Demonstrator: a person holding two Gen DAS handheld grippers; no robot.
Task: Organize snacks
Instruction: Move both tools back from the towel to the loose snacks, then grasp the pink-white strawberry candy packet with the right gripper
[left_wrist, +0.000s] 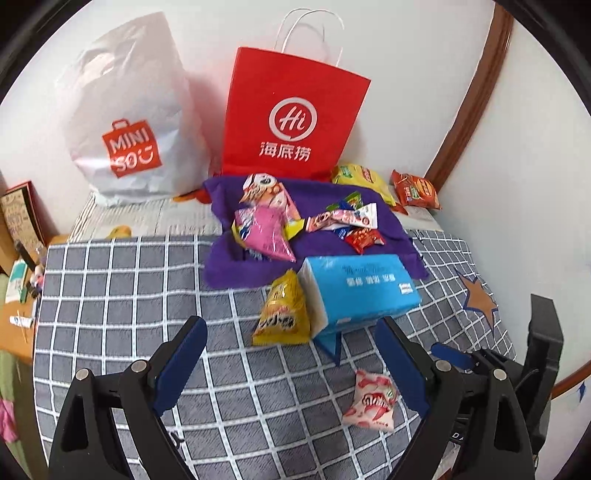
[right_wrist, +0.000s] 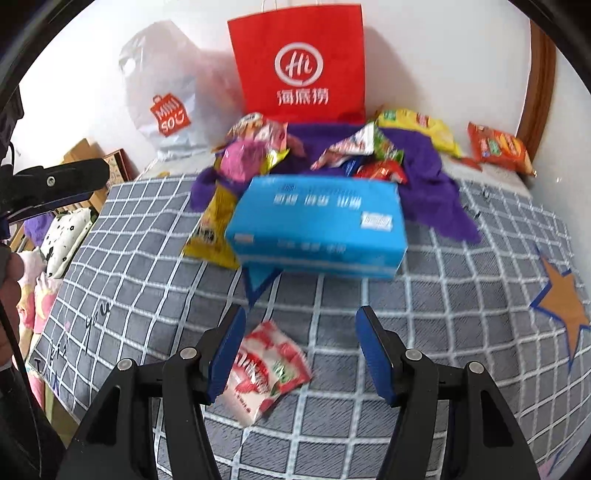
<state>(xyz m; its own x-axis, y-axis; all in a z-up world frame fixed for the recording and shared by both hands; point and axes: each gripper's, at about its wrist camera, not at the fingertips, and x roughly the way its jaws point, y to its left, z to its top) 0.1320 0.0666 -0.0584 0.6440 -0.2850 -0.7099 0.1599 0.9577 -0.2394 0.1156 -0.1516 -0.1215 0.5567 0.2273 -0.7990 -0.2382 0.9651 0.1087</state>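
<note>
Grey checked bedcover (left_wrist: 122, 302) carries scattered snacks ahead of both tongs; nothing looks sorted yet. Left gripper (left_wrist: 291, 343) gapes wide and empty. Right gripper (right_wrist: 301, 334), half open and empty, hovers beside a small red-and-white snack packet (right_wrist: 264, 373).

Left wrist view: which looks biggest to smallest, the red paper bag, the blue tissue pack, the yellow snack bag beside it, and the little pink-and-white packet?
1. red paper bag
2. blue tissue pack
3. yellow snack bag
4. pink-and-white packet
The last two look close, and the packet lies nearer the camera, so that order is unsure.
</note>
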